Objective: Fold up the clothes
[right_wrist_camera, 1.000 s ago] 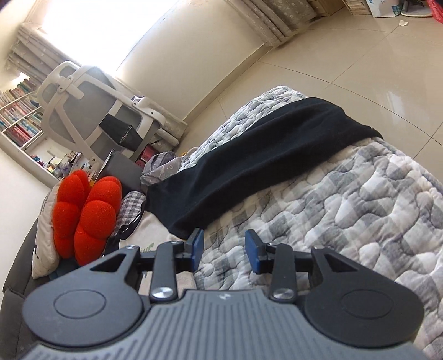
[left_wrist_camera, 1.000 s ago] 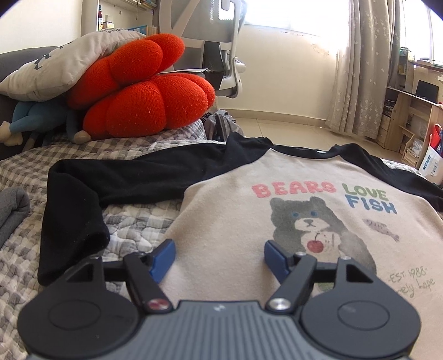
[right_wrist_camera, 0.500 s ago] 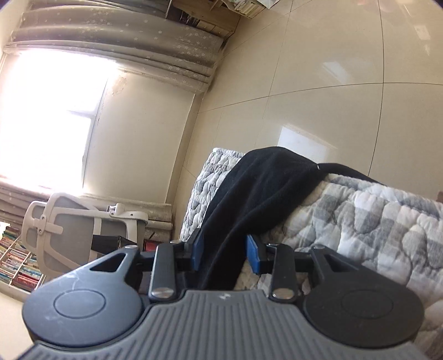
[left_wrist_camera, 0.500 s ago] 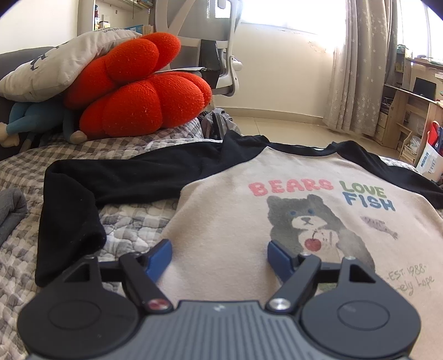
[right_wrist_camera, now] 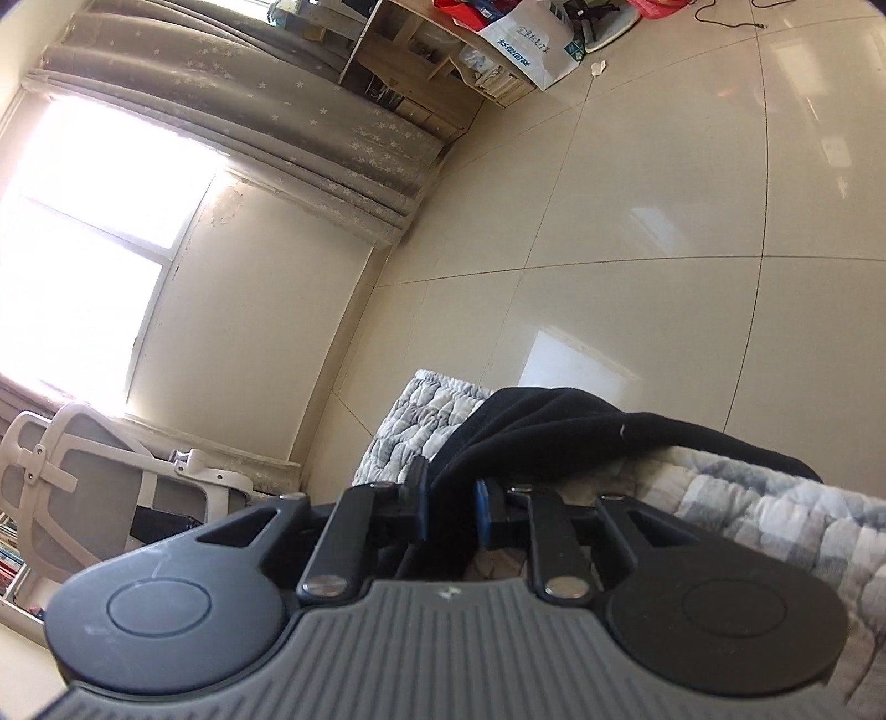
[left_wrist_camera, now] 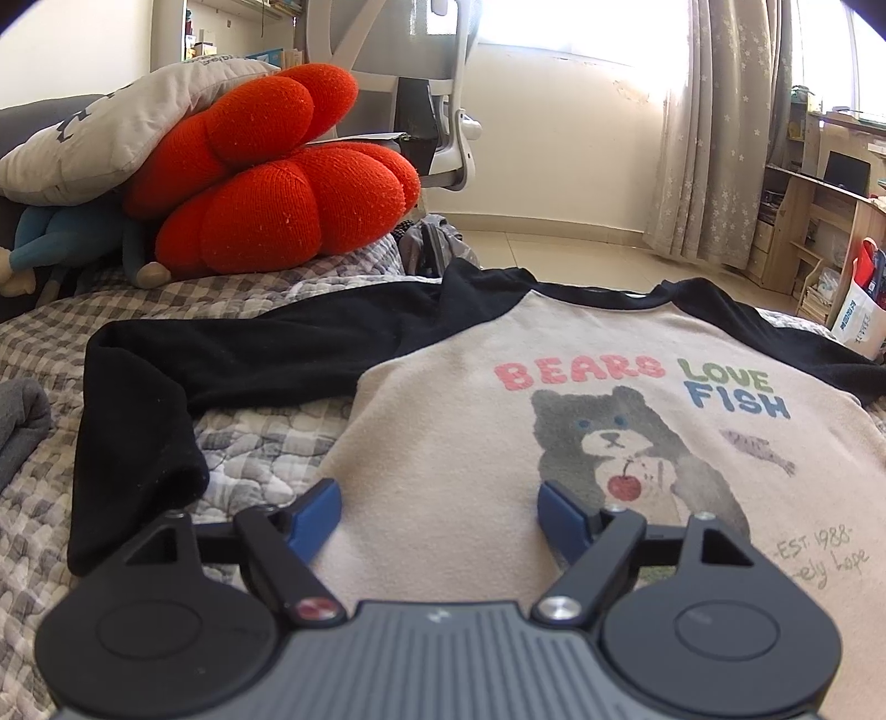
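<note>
Quilted bed cover spans the near scene, red cushion far left. Beige shirt with black sleeves lies flat on it, bear print up. Left gripper hovers over near hem, fingers wide apart, gripping nothing. Right gripper has just been closing, fingers clamped on black sleeve at bed's edge.

The beige front of the shirt reads "BEARS" in pink, "LOVE" in green and "FISH" in blue above a printed bear, with handwritten "EST. 1988" lower right — the script line beneath it is cut off, and the print on the white paper bag is too small to read.
</note>
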A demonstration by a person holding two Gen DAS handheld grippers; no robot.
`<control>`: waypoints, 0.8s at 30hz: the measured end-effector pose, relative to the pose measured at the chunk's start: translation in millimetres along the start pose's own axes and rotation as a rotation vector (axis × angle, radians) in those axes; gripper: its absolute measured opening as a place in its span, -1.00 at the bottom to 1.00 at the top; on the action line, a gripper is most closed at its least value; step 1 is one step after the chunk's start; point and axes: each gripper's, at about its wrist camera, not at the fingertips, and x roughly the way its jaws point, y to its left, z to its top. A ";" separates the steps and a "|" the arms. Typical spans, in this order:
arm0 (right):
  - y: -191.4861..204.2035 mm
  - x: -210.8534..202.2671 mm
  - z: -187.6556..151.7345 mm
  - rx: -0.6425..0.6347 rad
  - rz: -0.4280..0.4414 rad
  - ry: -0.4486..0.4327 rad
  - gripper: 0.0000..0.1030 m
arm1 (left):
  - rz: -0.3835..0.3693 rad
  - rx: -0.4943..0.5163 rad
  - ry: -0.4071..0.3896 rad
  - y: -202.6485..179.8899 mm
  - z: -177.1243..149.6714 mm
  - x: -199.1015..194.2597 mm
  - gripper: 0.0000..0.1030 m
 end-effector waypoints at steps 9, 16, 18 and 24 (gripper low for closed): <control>-19.7 -0.8 10.1 0.018 -0.026 -0.032 -0.68 | 0.001 0.000 -0.001 0.6 -0.2 0.3 0.55; -10.2 2.9 8.3 -0.055 -0.063 -0.026 -0.68 | 0.009 0.006 0.000 -0.5 -0.1 0.5 0.55; -8.9 2.3 10.4 -0.079 -0.092 -0.045 -0.68 | 0.010 0.007 -0.001 -0.7 -0.4 0.4 0.56; -14.4 1.4 19.6 -0.091 -0.158 -0.110 -0.69 | 0.011 0.008 -0.002 -0.9 -0.4 0.6 0.56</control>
